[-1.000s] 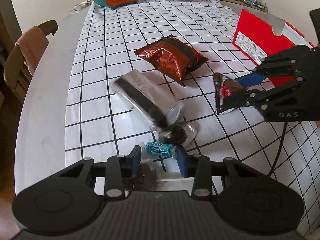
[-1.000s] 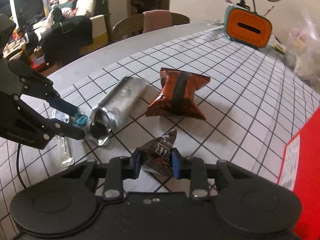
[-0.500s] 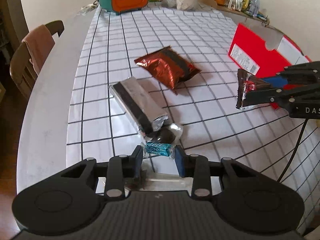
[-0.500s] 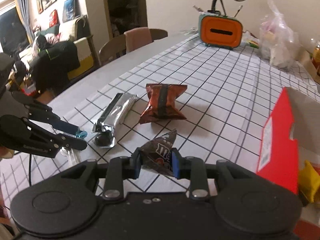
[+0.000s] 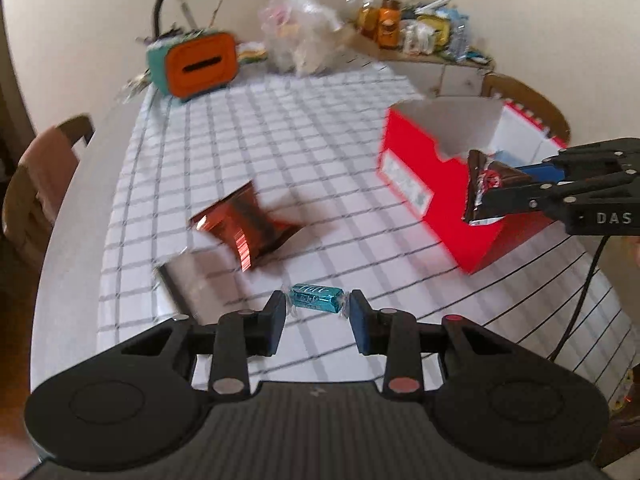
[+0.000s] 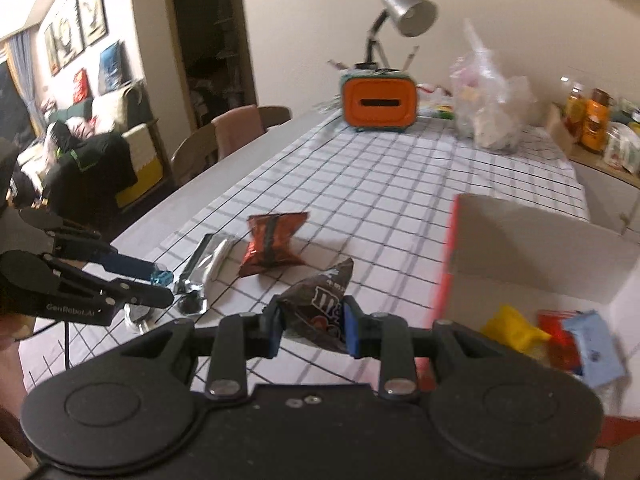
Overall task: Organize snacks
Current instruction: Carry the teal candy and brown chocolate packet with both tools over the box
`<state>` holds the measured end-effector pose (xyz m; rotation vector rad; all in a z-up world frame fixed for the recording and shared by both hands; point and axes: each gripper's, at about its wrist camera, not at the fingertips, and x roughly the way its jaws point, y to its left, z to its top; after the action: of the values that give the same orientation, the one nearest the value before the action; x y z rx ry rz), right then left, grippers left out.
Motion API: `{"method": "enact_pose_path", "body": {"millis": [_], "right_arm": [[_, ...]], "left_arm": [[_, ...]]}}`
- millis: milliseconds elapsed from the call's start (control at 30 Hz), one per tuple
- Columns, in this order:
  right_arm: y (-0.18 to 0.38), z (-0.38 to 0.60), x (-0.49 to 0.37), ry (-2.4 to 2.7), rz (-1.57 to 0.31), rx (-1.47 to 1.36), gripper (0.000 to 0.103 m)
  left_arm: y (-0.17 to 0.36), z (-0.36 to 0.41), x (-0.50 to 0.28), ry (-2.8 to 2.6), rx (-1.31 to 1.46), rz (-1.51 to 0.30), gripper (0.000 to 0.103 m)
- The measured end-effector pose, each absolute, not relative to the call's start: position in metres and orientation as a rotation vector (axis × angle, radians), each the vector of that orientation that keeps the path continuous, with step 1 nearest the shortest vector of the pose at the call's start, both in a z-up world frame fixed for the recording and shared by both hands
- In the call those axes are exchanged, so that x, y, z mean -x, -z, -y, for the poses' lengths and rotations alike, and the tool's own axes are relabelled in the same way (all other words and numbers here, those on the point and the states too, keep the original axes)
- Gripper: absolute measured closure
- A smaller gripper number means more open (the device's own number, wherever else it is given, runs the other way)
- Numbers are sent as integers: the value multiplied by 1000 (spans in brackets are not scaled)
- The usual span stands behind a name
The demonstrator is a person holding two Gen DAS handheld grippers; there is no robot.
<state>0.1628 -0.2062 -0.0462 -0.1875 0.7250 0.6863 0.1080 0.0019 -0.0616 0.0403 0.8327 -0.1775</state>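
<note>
Between your left gripper's pads sits a blue candy, pinched by its ends and held above the cloth. Your right gripper is clamped on a brown candy bag, just left of the red box. You look to be mid-carry: next, bring each over the open box, then let go. A red packet and silver pack wait farther left.

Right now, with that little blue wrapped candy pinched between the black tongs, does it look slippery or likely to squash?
The blue candy probably is slippery: its foil wrapper looks glossy. It seems light, since the left gripper holds it clear of the checked tablecloth by its twisted ends alone. It likely will not squash, as its block shape looks undented, though those ends could slide out.
</note>
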Motion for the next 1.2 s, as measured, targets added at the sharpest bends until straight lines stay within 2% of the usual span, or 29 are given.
{"method": "enact_pose_path", "body": {"millis": [367, 733, 1200], "right_arm": [[25, 294, -181, -563, -713, 147, 74], [31, 369, -207, -459, -741, 165, 74], [58, 403, -279, -430, -862, 120, 74]], "left_arm": [[37, 97, -138, 260, -135, -778, 70], [34, 187, -180, 281, -218, -774, 70], [55, 230, -283, 158, -168, -933, 70]]}}
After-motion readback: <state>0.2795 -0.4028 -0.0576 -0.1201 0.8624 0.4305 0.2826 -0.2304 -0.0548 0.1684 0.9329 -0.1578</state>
